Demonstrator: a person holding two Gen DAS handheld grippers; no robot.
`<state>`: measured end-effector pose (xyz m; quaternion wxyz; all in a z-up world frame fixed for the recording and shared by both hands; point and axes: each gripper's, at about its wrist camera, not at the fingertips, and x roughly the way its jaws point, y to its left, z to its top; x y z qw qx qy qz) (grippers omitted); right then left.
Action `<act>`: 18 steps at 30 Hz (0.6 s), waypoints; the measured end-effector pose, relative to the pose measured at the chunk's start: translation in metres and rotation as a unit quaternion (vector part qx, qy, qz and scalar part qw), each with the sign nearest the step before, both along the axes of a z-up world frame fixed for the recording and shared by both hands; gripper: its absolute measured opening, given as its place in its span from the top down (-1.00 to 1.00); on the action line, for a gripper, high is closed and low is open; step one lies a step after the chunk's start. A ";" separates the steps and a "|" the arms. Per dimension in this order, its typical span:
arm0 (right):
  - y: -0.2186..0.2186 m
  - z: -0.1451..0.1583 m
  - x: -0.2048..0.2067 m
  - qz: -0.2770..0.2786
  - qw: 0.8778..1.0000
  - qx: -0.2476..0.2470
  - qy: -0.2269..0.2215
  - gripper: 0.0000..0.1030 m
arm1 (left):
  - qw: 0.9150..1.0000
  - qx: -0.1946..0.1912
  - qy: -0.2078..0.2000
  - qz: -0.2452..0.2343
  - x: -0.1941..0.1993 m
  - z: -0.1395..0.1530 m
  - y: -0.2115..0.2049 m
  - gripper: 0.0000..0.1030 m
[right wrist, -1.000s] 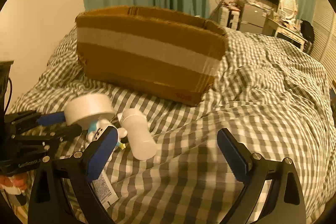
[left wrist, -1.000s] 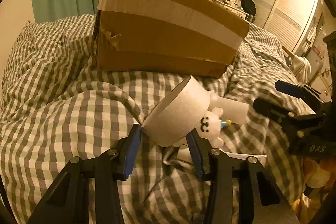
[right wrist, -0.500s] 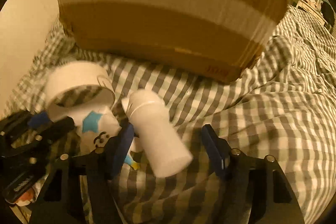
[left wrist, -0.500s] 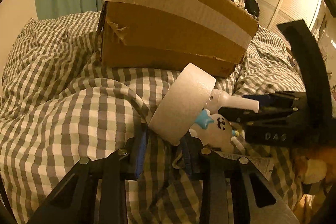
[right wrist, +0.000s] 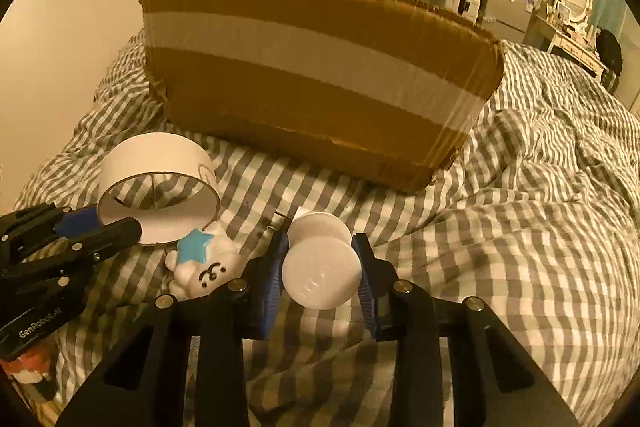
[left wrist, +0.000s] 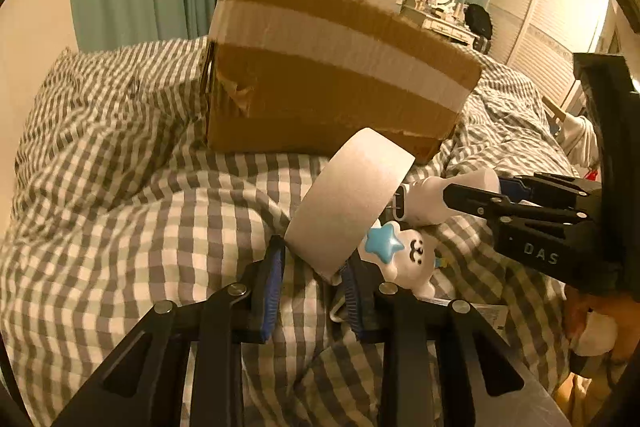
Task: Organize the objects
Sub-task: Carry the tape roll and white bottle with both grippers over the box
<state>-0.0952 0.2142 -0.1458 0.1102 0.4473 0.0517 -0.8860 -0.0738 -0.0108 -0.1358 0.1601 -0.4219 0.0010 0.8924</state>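
Observation:
My left gripper (left wrist: 314, 263) is shut on the edge of a white tape roll (left wrist: 350, 201) and holds it tilted above the checked bed cover; the roll also shows in the right wrist view (right wrist: 158, 187). My right gripper (right wrist: 320, 261) is shut on a white plastic bottle (right wrist: 320, 267), which also shows in the left wrist view (left wrist: 432, 199). A white bear figure with a blue star (right wrist: 204, 265) lies between the two grippers. A brown cardboard box with a white tape band (right wrist: 320, 75) stands on the bed just beyond.
A flat tube or packet (left wrist: 480, 311) lies by the figure. The grey checked duvet (right wrist: 540, 227) is rumpled with raised folds. Curtains, a TV, a desk and wardrobe stand behind the bed.
My right gripper moved left to the bottle and shut on it. My left gripper closed tighter on the tape roll and lifted it a little.

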 end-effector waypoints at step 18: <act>0.003 0.077 0.011 0.006 0.997 0.002 0.075 0.39 | 1.000 0.004 0.008 0.016 -0.019 0.029 -0.015 0.95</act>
